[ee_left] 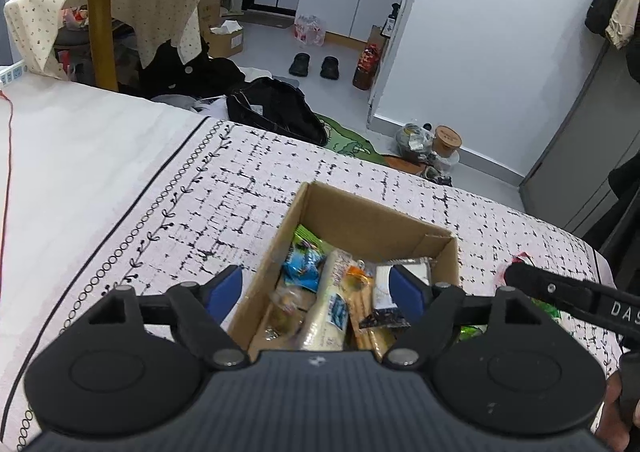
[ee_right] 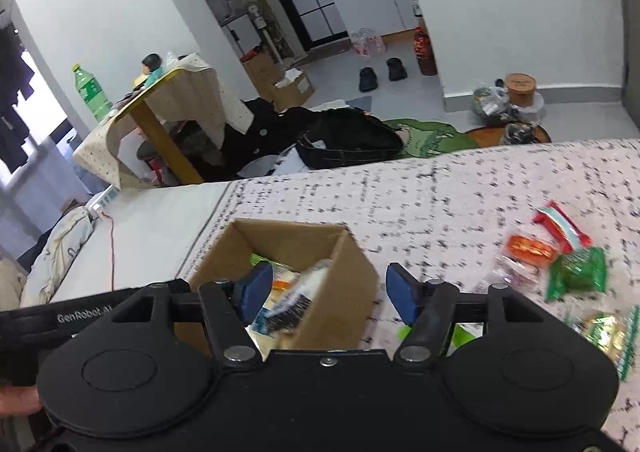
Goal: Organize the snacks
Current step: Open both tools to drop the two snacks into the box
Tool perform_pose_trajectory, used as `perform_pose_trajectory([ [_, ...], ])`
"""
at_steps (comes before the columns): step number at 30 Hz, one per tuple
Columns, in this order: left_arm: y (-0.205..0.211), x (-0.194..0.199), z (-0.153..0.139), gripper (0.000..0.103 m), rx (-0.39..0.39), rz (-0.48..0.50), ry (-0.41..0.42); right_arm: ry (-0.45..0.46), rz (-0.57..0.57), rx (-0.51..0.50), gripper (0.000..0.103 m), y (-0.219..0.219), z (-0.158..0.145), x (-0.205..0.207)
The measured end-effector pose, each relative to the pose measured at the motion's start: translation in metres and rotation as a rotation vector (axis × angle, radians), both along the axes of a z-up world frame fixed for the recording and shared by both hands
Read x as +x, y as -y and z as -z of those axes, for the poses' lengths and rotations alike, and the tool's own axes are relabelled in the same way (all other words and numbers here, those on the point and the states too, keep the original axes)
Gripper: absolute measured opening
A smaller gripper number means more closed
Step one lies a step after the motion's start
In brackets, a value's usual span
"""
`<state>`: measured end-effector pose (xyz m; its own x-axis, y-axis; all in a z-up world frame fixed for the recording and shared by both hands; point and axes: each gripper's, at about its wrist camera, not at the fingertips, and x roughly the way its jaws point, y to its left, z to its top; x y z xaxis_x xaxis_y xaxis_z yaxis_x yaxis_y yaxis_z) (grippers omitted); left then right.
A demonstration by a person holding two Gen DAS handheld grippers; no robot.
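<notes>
Snacks (ee_right: 560,252) right of box (ee_right: 336,252), well inside blanket (ee_right: 440,191) edge

Both units matched: the left gripper (ee_left: 320,286) and the right gripper (ee_right: 329,292) each had a matte black body with two round domed side housings, black linkage arms on silver pivot pins, and blue pads on the fingers (ee_left: 226,284). The left unit's centre plate was ribbed — a small pale emblem at its top edge. White lettering "GenRobot.AI" showed on one black arm.
</notes>
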<state>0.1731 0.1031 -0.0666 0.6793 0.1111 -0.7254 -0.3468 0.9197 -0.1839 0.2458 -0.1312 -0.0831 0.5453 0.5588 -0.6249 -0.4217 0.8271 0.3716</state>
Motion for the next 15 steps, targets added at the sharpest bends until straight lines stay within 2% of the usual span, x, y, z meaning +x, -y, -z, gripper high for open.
perform_pose_trajectory([
  [3, 0.007, 0.0, 0.001, 0.082, 0.0, 0.016, -0.005, 0.004, 0.019, -0.011, 0.063, 0.012, 0.002, -0.005],
  [8, 0.021, 0.003, 0.002, 0.084, 0.004, 0.042, -0.017, 0.02, 0.031, -0.026, 0.071, 0.028, 0.0, -0.012],
  [12, 0.034, 0.003, 0.002, 0.084, -0.009, 0.057, -0.02, 0.04, 0.03, -0.027, 0.08, 0.041, -0.002, -0.016],
  [15, 0.046, 0.001, 0.001, 0.091, -0.005, 0.078, -0.013, 0.053, 0.029, -0.02, 0.087, 0.051, -0.003, -0.019],
])
